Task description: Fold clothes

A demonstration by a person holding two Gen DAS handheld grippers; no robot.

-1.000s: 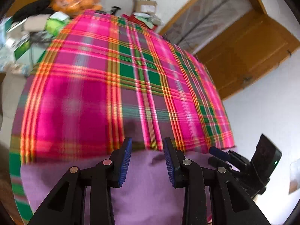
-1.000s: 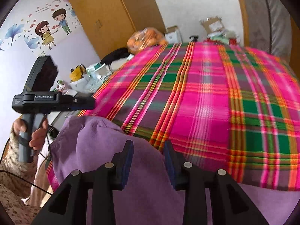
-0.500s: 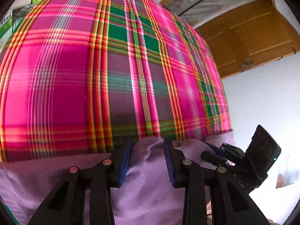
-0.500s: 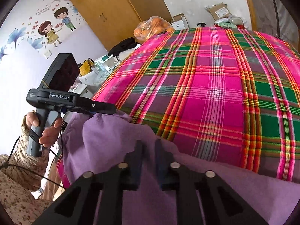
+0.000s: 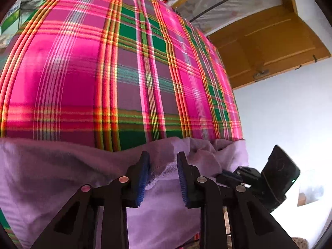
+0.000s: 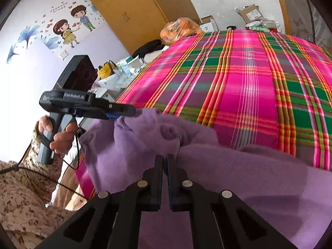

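Observation:
A purple fleece garment (image 5: 62, 166) lies bunched along the near edge of a bed with a pink and green plaid cover (image 5: 124, 72). My left gripper (image 5: 162, 161) is open, its blue pads (image 5: 143, 172) either side of a raised fold of the garment. In the right wrist view my right gripper (image 6: 165, 159) is shut on a gathered ridge of the garment (image 6: 238, 176). The left gripper (image 6: 128, 112) shows there at the garment's left corner, held by a hand (image 6: 60, 132). The right gripper (image 5: 238, 176) appears low right in the left wrist view, its tips hidden in the cloth.
The plaid cover (image 6: 249, 83) stretches far beyond the garment. A bag of oranges (image 6: 180, 29), boxes and a cluttered side table (image 6: 116, 76) stand past the bed's far and left edges. A wooden wardrobe (image 6: 134, 10) and a door (image 5: 269, 41) line the walls.
My right gripper has shut on the purple garment. My left gripper has pushed forward onto the garment's fold, its jaws a little narrower, and the cloth has bunched up between the two.

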